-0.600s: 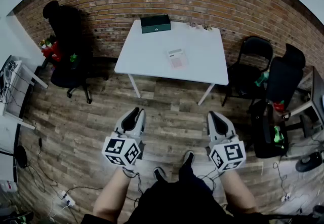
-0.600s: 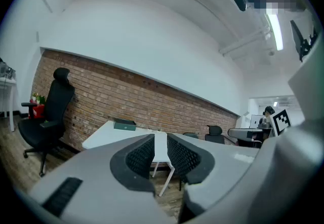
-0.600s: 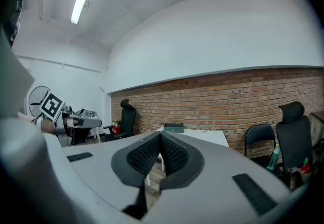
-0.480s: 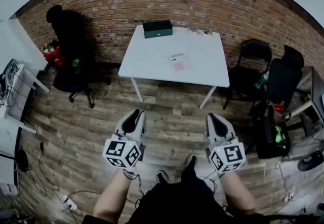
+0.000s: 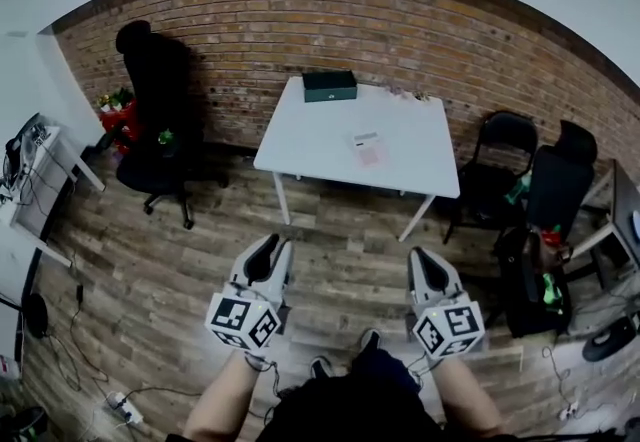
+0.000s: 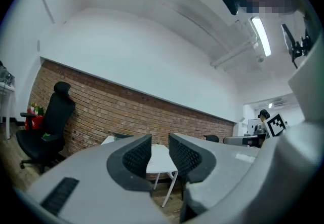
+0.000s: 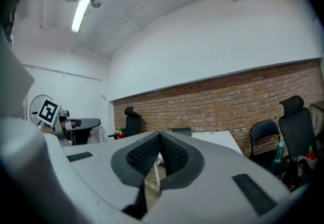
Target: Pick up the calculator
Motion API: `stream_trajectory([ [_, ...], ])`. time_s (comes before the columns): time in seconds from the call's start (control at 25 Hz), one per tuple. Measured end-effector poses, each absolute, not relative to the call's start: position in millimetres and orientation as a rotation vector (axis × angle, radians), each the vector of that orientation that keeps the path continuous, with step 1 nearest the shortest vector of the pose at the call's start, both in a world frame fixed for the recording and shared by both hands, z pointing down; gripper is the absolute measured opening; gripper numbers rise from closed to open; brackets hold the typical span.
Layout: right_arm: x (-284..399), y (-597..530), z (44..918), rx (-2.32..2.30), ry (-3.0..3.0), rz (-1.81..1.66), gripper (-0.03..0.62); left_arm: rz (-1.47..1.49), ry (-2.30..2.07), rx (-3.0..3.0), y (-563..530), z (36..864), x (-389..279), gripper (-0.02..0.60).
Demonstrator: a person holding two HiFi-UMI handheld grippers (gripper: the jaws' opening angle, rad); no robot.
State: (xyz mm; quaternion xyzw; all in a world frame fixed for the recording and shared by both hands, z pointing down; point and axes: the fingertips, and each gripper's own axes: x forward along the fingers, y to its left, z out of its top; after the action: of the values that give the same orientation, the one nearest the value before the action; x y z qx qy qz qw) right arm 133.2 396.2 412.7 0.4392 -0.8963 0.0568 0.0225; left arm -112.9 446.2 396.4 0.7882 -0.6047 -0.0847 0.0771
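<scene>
The calculator (image 5: 366, 147), a small pale pink and white slab, lies flat on the white table (image 5: 310, 135) by the brick wall, far ahead of both grippers. My left gripper (image 5: 267, 245) hangs over the wooden floor, level and aimed at the table, its jaws a narrow gap apart with nothing between them. In the left gripper view that gripper (image 6: 160, 141) frames the table (image 6: 161, 161). My right gripper (image 5: 425, 257) is held beside it at the same height, shut and empty; the right gripper view shows its pads (image 7: 172, 153) pressed together.
A dark green box (image 5: 330, 85) stands at the table's back edge. A black office chair (image 5: 155, 135) is left of the table, with two black chairs (image 5: 500, 150) and a dark bag (image 5: 525, 270) to its right. Cables (image 5: 120, 400) trail on the floor at lower left.
The head view has shifted, so the table and calculator sit lower and further right in the picture. Both grippers keep their places in front of the person.
</scene>
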Motion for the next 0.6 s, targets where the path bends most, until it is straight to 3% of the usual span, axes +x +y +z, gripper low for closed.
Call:
stream_trajectory([
  [0.08, 136.2, 392.2, 414.5, 1.390, -2.748, 0.165, 0.008, -0.234, -1.794, 2.378, 448.2, 401.1, -109.7, 0.161],
  [0.16, 137.7, 385.0, 416.5, 1.405, -2.727, 0.151, 0.069, -0.209, -1.762, 2.376, 445.7, 409.1, -104.9, 0.202],
  [0.28, 131.3, 371.2, 420.7, 1.384, -2.728, 0.135, 0.179, -0.201, -1.742, 2.357, 436.1, 417.4, -102.4, 0.216],
  [0.6, 100.8, 308.7, 431.3, 1.310, -2.806, 0.158, 0.187, -0.159, -1.844, 2.303, 384.3, 419.5, -125.4, 0.218],
])
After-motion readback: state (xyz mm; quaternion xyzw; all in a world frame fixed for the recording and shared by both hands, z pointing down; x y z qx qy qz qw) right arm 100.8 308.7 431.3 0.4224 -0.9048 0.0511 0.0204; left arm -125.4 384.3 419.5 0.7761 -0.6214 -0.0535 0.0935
